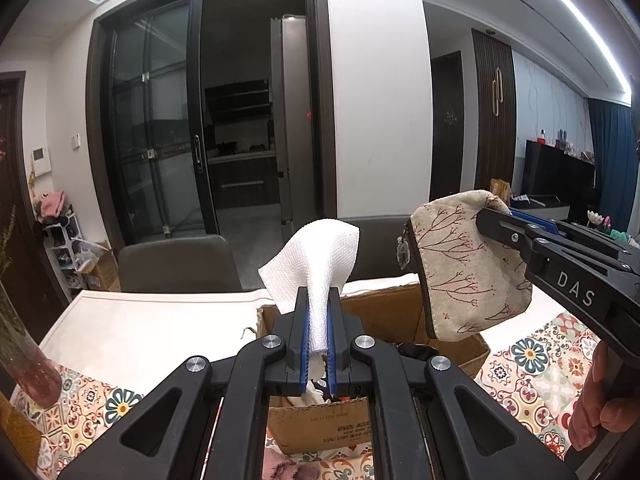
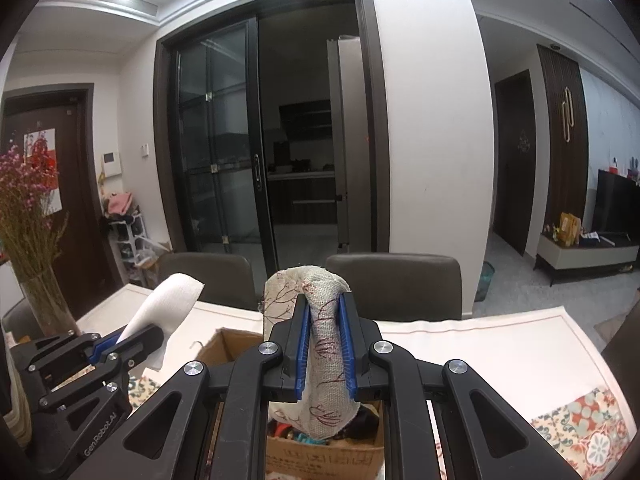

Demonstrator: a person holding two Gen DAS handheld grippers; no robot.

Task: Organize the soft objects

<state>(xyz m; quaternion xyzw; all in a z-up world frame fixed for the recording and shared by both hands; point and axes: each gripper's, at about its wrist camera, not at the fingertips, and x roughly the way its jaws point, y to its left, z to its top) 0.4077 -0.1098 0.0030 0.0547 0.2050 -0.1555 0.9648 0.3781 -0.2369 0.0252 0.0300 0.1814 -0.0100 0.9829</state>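
My left gripper (image 1: 319,296) is shut on a white textured cloth (image 1: 316,256), whose upper part fans out above the blue pads. It shows again in the right wrist view as the left gripper (image 2: 154,334) with the white cloth (image 2: 170,300). My right gripper (image 2: 324,302) is shut on a beige fabric pouch (image 2: 326,360) printed with red branches. In the left wrist view the right gripper (image 1: 496,216) pinches the pouch (image 1: 460,276) at its top corner. Both items hang over an open cardboard box (image 1: 384,314), which has dark and coloured things inside (image 2: 320,454).
The box stands on a table with a white runner (image 1: 160,320) and a patterned floral cloth (image 1: 532,364). A glass vase of dried flowers (image 2: 40,280) stands at the left. Two grey chairs (image 2: 400,284) line the far side. A hand (image 1: 596,404) grips the right tool.
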